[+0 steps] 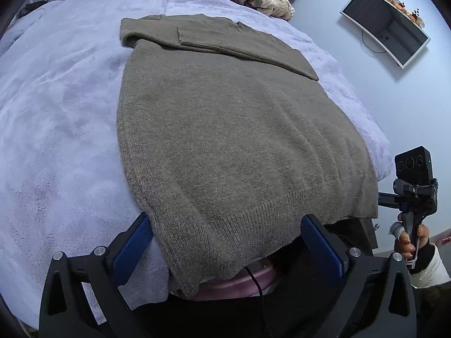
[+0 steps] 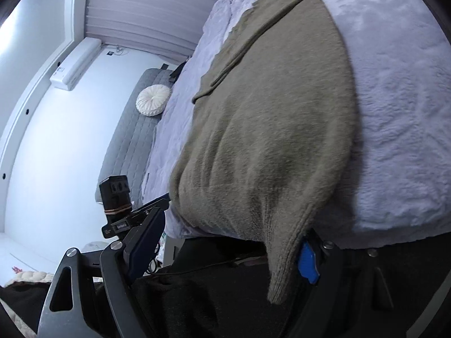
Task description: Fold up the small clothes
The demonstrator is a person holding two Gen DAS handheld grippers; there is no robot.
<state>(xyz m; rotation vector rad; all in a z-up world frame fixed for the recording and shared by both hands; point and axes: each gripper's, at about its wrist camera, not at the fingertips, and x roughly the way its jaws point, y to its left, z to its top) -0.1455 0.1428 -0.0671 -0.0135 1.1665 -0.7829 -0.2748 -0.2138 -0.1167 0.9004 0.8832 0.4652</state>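
We see the olive-brown knitted sweater lying flat on the lavender fleece blanket, a sleeve folded across its upper part and its ribbed hem hanging over the bed's near edge. Our left gripper stands wide, the hem between its blue pads without being pinched. Our right gripper is also wide; a drooping hem corner hangs against one pad.

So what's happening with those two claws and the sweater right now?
Left gripper open at sweater hem. Right gripper open at other corner. Nothing gripped. Nothing in the way.
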